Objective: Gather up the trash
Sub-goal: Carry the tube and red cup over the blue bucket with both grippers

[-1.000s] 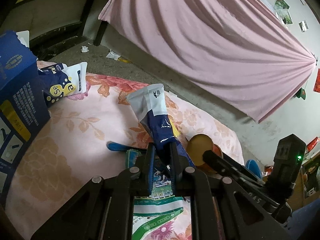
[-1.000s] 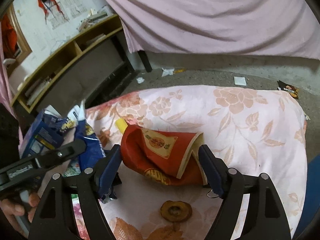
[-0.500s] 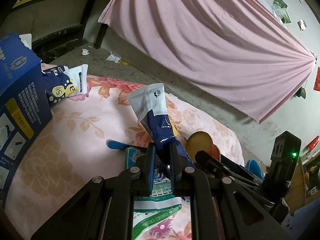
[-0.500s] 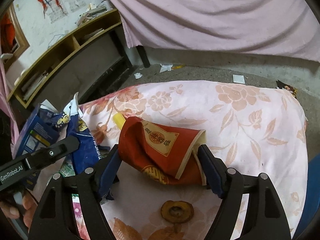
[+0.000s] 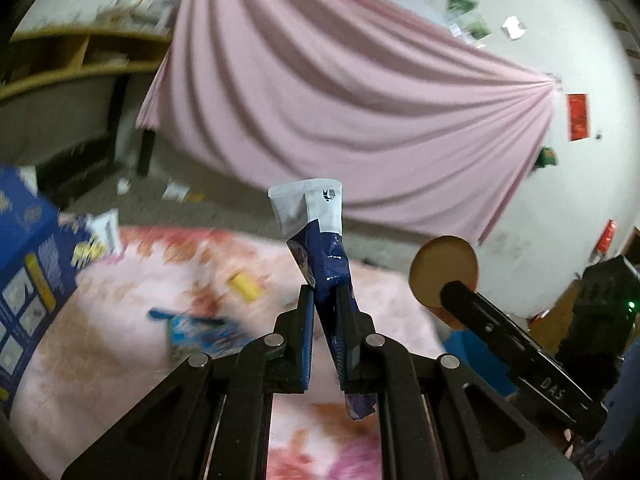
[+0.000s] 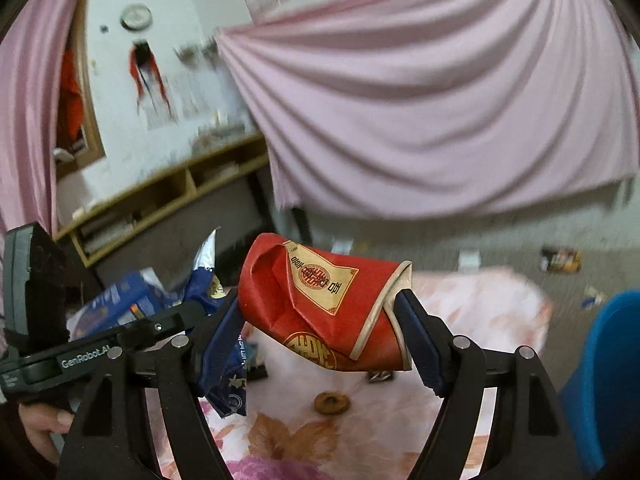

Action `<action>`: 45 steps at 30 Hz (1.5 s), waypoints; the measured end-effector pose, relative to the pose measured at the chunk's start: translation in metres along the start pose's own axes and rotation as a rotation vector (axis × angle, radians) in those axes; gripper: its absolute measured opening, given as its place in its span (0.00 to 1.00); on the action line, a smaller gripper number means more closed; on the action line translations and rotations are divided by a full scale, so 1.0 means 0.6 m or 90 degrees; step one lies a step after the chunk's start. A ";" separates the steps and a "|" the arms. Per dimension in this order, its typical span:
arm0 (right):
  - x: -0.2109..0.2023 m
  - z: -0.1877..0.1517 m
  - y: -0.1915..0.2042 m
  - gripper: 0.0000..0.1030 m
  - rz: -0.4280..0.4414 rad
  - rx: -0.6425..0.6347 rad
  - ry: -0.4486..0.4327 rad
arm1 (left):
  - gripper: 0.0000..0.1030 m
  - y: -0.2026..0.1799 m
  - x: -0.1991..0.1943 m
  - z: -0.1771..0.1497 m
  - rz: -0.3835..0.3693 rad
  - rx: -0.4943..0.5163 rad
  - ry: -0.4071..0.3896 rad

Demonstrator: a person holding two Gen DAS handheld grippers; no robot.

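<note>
My left gripper (image 5: 323,300) is shut on a blue and white snack wrapper (image 5: 316,236) and holds it up above the floral cloth (image 5: 120,320). My right gripper (image 6: 320,312) is shut on a crushed red paper cup (image 6: 320,304) and holds it in the air; the cup's round base (image 5: 444,270) shows in the left wrist view. The left gripper with its wrapper (image 6: 216,344) shows at the left of the right wrist view.
On the cloth lie a yellow piece (image 5: 244,286), a blue packet (image 5: 200,332), a blue box (image 5: 28,272) with a wrapper (image 5: 96,240) beside it, and a brown disc (image 6: 331,402). A blue bin (image 6: 600,380) stands at the right. Litter lies on the floor (image 6: 560,260).
Both grippers have lifted well up from the cloth, each with its item. The right gripper closed on the red cup and raised it. The views tilted up toward the pink curtain.
</note>
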State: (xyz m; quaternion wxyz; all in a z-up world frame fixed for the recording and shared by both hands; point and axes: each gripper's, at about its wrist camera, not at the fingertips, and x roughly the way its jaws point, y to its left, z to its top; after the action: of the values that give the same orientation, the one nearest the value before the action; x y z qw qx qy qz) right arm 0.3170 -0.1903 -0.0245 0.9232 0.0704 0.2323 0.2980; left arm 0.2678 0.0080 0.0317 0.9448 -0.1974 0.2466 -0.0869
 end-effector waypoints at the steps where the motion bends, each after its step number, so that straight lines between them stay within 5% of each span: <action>1: -0.017 0.005 -0.001 0.73 -0.007 -0.006 -0.023 | 0.07 -0.013 -0.006 0.004 -0.007 0.009 -0.016; 9: -0.169 0.046 -0.009 0.74 -0.099 -0.056 -0.203 | 0.07 -0.151 -0.064 0.035 -0.108 0.096 -0.183; 22: -0.327 0.052 -0.075 0.74 -0.246 -0.117 -0.357 | 0.07 -0.340 -0.059 0.004 -0.220 0.205 -0.303; 28: -0.345 0.034 -0.143 0.74 -0.300 -0.083 -0.334 | 0.07 -0.420 0.002 -0.040 -0.227 0.227 -0.248; 38: -0.278 -0.008 -0.290 0.74 -0.333 0.077 -0.126 | 0.07 -0.483 0.134 -0.092 -0.160 0.252 -0.064; 45: -0.249 -0.048 -0.357 0.74 -0.317 0.173 -0.030 | 0.07 -0.489 0.220 -0.115 -0.150 0.212 0.083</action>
State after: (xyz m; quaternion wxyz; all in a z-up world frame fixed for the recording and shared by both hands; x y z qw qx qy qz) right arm 0.3073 -0.4518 -0.0495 0.9552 0.1411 0.2590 0.0263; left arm 0.3274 -0.3153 0.0415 0.9297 -0.0598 0.2646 -0.2491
